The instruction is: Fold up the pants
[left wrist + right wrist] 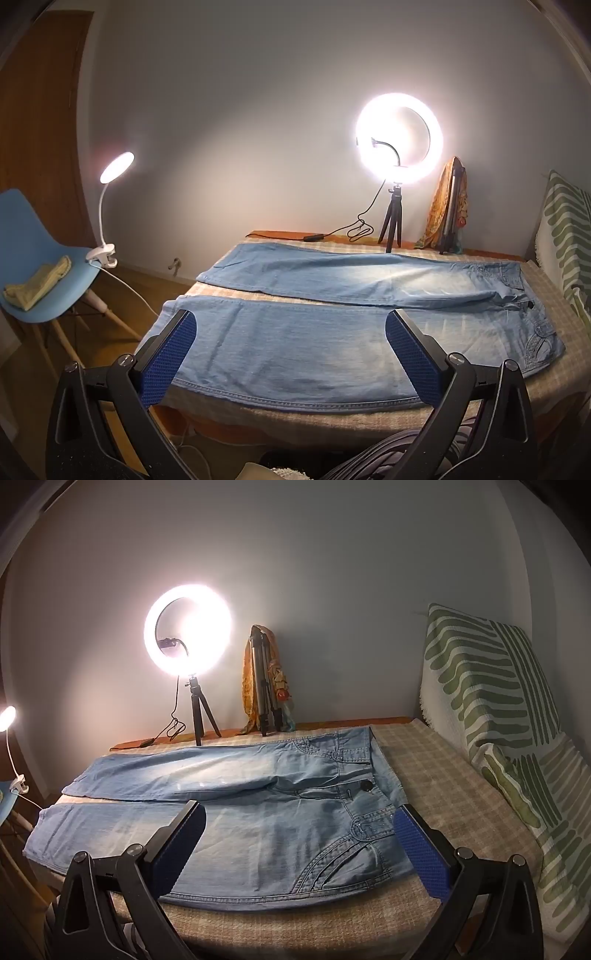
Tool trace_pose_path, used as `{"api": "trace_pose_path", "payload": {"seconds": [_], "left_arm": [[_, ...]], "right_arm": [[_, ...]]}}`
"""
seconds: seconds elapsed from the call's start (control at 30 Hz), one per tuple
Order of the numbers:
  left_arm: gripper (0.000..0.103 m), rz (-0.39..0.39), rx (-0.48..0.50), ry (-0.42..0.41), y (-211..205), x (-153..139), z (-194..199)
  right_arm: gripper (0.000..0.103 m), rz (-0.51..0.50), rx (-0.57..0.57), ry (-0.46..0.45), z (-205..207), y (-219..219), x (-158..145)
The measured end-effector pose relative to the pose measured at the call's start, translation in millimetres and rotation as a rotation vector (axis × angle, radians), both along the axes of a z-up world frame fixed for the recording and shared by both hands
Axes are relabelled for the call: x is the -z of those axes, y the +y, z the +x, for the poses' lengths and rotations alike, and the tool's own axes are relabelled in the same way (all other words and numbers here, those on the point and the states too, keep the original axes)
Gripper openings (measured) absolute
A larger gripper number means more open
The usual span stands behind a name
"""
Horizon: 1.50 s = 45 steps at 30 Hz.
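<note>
Left gripper (pixel 291 354): jaws spread wide, nothing between the pads, hanging over the near leg.
Right gripper (pixel 299 843): jaws spread wide too, empty, over the hip end near the waistband.
Pants (pixel 314 350): light blue jeans lying flat and unfolded on the bed (pixel 443 797), front up, legs running left of the right jaws, waist to the right.
Far leg (pixel 332 275): beyond the left jaws, apart from the near leg, a strip of checked cover showing between them.
Ring light (pixel 399 138): lit, on a small tripod past the far leg, its cable trailing along the bed's back edge.
Tripod (pixel 264 686): folded, cloth draped over it, just right of the ring light.
Cushions (pixel 498 709): green-striped, leaning on the wall, right of the right jaws.
Chair (pixel 48 273): blue, left of the left jaws, off the bed, with a yellow cloth (pixel 37 282) on the seat.
Clip lamp (pixel 110 206): lit, clamped to the chair's edge.
</note>
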State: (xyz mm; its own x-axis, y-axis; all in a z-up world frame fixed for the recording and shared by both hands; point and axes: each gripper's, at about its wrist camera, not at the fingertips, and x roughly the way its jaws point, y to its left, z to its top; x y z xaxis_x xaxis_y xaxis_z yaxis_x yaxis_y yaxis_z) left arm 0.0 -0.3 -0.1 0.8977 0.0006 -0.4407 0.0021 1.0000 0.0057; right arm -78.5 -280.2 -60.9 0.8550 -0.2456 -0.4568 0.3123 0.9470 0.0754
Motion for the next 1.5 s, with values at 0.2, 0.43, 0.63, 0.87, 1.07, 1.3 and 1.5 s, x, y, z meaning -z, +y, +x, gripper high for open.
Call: {"api": "trace_pose_path", "payload": {"seconds": [0.2, 0.43, 0.63, 0.87, 1.07, 1.3, 1.5], "left_arm": [[0.102, 0.002, 0.002, 0.001, -0.9, 0.6, 0.2], [0.102, -0.001, -0.001, -0.001, -1.1, 0.4, 0.6], [0.102, 0.002, -0.001, -0.004, -1.6, 0.7, 0.8], [0.102, 0.007, -0.003, -0.008, -0.6, -2.1, -1.4], [0.102, 0.004, -0.002, -0.011, -2.0, -2.4, -2.2], [0.102, -0.003, -0.004, -0.007, -0.3, -2.2, -1.7], [0.102, 0.001, -0.003, -0.011, -3.4, 0.1, 4.2]], "right_arm": [[0.103, 0.0, 0.002, -0.004, 1.4, 0.1, 0.2], [0.103, 0.001, -0.002, -0.006, 2.0, 1.4, 0.1], [0.103, -0.001, -0.004, -0.007, 1.4, 3.3, -0.4], [0.103, 0.003, -0.007, -0.005, 2.4, 4.3, -1.0], [0.103, 0.003, -0.007, -0.006, 3.0, 4.4, -0.4], [0.103, 0.004, -0.008, -0.003, 5.0, 4.6, -0.2], [0.103, 0.003, -0.014, 0.0, 13.2, 5.5, -3.0]]}}
